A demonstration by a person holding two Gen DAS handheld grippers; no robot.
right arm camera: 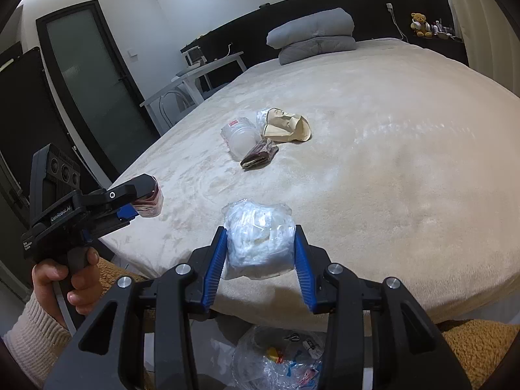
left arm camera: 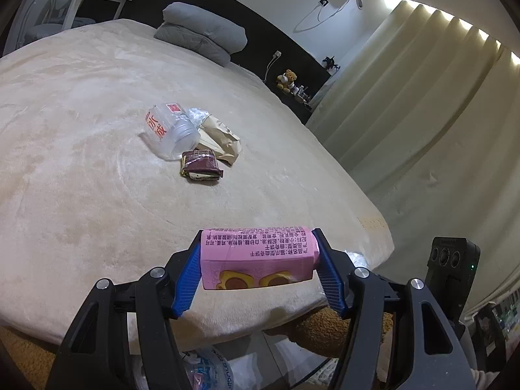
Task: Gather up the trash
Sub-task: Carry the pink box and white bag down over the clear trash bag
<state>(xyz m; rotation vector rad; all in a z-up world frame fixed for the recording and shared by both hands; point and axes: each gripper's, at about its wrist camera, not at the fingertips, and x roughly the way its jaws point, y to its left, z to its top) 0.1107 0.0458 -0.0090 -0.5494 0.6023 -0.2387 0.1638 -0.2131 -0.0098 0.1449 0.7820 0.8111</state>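
My left gripper [left arm camera: 258, 261] is shut on a pink carton [left arm camera: 256, 256], held over the near edge of the beige bed; it also shows in the right wrist view [right arm camera: 146, 201] at the left. My right gripper [right arm camera: 260, 243] is shut on a crumpled clear plastic bag [right arm camera: 258, 239] above the bed's near edge. Further in on the bed lie a clear plastic cup with red print [left arm camera: 170, 130] [right arm camera: 240, 136], a brown paper bag [left arm camera: 219, 138] [right arm camera: 286, 125] and a dark red wrapper [left arm camera: 201, 165] [right arm camera: 260, 154].
A clear bag holding trash [right arm camera: 279, 357] [left arm camera: 208, 370] sits on the floor below the grippers. Grey pillows [left arm camera: 201, 34] lie at the bed's head. Curtains [left arm camera: 422, 97] hang to the right of the bed. A white desk [right arm camera: 195, 78] and a dark door [right arm camera: 94, 87] stand to the left.
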